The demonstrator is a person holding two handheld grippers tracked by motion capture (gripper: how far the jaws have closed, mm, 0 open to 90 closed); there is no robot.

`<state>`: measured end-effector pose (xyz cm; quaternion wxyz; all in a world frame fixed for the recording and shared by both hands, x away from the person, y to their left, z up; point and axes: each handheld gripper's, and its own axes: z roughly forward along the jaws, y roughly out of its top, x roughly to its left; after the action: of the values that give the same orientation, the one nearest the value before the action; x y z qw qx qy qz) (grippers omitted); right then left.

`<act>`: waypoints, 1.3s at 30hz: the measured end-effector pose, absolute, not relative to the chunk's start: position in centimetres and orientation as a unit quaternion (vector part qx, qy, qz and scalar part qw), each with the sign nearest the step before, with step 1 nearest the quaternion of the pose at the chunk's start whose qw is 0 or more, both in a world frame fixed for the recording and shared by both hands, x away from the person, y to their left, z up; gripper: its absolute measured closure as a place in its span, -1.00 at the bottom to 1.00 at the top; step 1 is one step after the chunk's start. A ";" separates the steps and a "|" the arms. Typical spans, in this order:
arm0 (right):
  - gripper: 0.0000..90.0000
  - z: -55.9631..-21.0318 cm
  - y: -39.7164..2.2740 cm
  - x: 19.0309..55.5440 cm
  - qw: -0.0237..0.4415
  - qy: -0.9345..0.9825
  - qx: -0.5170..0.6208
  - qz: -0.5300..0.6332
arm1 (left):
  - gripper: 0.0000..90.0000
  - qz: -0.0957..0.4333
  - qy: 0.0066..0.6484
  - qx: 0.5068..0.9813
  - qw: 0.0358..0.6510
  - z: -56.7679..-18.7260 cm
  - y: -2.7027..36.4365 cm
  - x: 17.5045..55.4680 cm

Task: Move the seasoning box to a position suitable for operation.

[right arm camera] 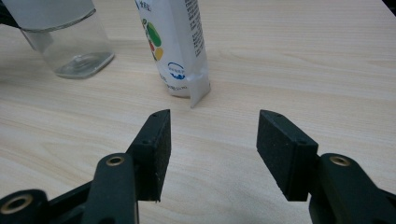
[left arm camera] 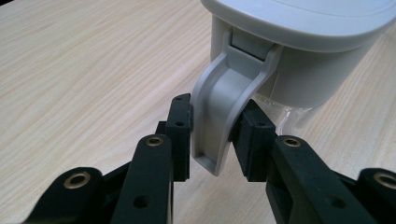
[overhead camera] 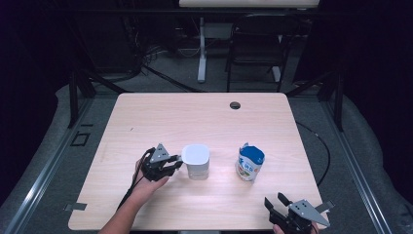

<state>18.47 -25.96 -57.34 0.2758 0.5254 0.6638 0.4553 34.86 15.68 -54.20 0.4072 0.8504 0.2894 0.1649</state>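
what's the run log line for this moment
left hand-held gripper: shut on jug handle | right hand-held gripper: open, near table edge | jug: upright | pouch: upright, untouched

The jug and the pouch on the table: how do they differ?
The jug is clear with a white lid and a grey handle; the pouch is blue and white with printing. The jug's lid is closed, while the pouch's top looks torn open. The left gripper has its jaws on the jug's handle; the right gripper is open, apart from the pouch. Both stand upright on the table.
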 end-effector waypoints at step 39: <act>0.00 -57.0 -24.3 18.5 0.273 0.680 0.503 0.459 | 0.56 0.172 0.297 0.842 0.417 -54.5 18.0 28.4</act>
<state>18.54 -24.29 -56.98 0.2730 0.5027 0.6795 0.4593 28.40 17.95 -54.54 0.4169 0.8418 0.2967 0.1719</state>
